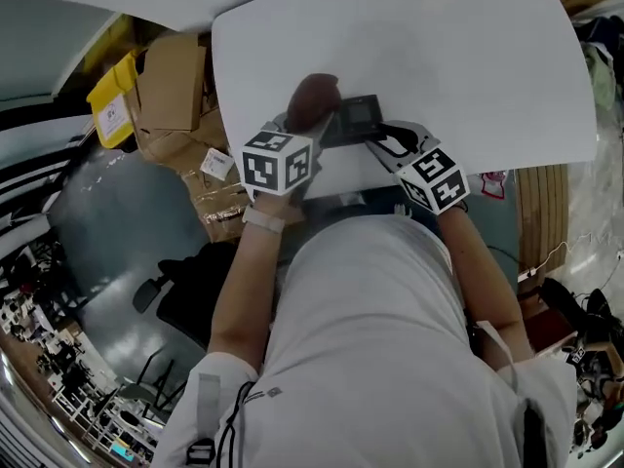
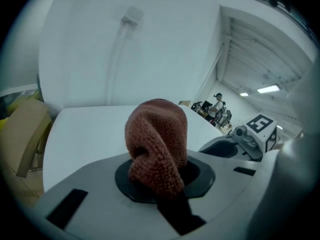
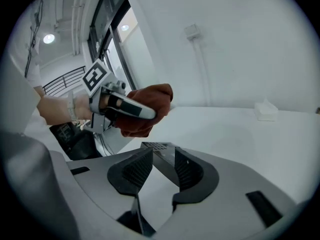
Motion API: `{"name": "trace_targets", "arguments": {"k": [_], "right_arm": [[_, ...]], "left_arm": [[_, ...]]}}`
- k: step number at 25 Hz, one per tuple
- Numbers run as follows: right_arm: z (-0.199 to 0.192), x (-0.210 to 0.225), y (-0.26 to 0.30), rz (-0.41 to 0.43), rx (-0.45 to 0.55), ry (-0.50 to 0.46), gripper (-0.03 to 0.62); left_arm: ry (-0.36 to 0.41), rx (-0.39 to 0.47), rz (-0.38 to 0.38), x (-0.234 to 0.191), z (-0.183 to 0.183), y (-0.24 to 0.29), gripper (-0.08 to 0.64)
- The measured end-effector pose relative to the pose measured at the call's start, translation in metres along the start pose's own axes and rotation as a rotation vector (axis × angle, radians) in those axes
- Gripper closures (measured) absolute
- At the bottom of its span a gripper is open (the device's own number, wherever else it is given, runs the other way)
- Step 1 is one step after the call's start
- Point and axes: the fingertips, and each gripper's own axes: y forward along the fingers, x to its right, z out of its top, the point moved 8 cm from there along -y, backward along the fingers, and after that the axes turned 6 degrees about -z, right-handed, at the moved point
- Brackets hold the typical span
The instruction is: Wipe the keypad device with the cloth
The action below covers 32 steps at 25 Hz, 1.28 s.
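My left gripper [image 2: 159, 181] is shut on a bunched brown cloth [image 2: 157, 144] that sticks up out of its jaws. In the head view the cloth [image 1: 314, 97] hangs over the near part of the white table [image 1: 439, 66], just left of the keypad device [image 1: 357, 117]. The device is a dark slab with a small screen and a key grid [image 3: 157, 146]. My right gripper [image 3: 163, 152] has it between its two ribbed pads, off the table. In the right gripper view the left gripper [image 3: 122, 105] and cloth hover just beyond the device.
A small white block [image 3: 265, 110] lies far back on the table. Cardboard boxes [image 1: 171, 81] and a yellow box [image 1: 115, 100] stand on the floor left of the table. A wooden panel [image 1: 541, 213] is at the right.
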Motion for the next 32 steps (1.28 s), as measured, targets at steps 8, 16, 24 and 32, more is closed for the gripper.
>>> {"name": "trace_targets", "arguments": {"k": [8, 16, 24, 32], "right_arm": [[0.039, -0.047, -0.032, 0.029, 0.233, 0.022, 0.526], [0.070, -0.111, -0.064, 0.075, 0.344, -0.118, 0.535], [0.095, -0.139, -0.080, 0.153, 0.432, -0.211, 0.536], [0.109, -0.128, -0.097, 0.148, 0.492, -0.242, 0.545]], "left_arm": [[0.101, 0.286, 0.041, 0.041, -0.014, -0.093, 0.497], [0.133, 0.464, 0.064, 0.073, -0.037, -0.167, 0.497], [0.149, 0.569, 0.160, 0.078, -0.053, -0.201, 0.497], [0.133, 0.643, 0.173, 0.091, -0.053, -0.216, 0.495]]}}
